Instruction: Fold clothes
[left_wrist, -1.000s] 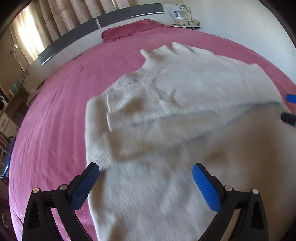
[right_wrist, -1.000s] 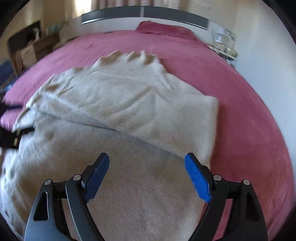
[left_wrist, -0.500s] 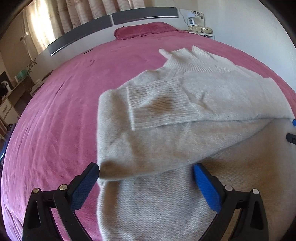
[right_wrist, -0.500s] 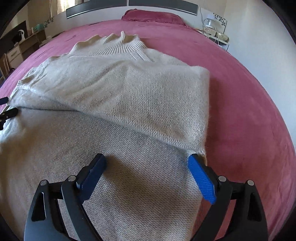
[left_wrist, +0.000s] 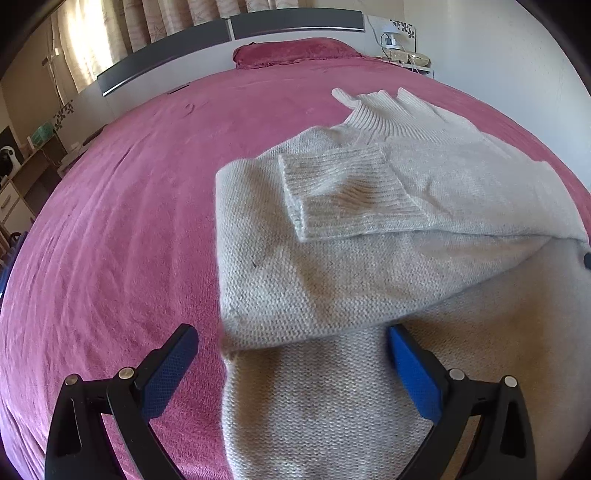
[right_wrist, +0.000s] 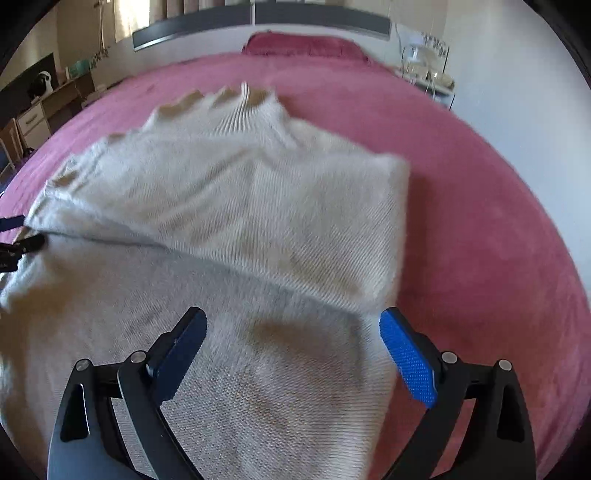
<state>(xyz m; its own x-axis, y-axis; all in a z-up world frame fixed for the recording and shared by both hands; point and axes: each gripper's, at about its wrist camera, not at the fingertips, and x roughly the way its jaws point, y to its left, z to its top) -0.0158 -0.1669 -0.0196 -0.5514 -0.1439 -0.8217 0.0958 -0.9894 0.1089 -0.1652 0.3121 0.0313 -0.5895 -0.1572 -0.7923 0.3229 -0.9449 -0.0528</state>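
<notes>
One cream knit sweater (left_wrist: 369, 266) lies flat on the pink bedspread (left_wrist: 129, 221), turtleneck collar (left_wrist: 384, 114) pointing toward the headboard (left_wrist: 229, 40). One sleeve is folded across the chest, its ribbed cuff (left_wrist: 343, 195) lying on top of the body, and the folded-in upper part makes a diagonal edge across the lower body panel. Left gripper (left_wrist: 291, 363) is over the sweater's left edge: blue pads spread wide apart, nothing held, left pad over bare bedspread, right pad at the knit. Right gripper (right_wrist: 293, 349) likewise has its pads wide apart, empty, straddling the lower panel near the sweater's right edge (right_wrist: 399, 229); that view is motion-blurred, so fabric detail is soft. Left gripper's tips show at the far left edge of the right wrist view. Matching pink pillow (left_wrist: 295, 51) sits at the headboard, curtains (left_wrist: 147, 26) behind, nightstand with small items (left_wrist: 402, 55) to the right, desk (right_wrist: 55, 99) at room's left side.
</notes>
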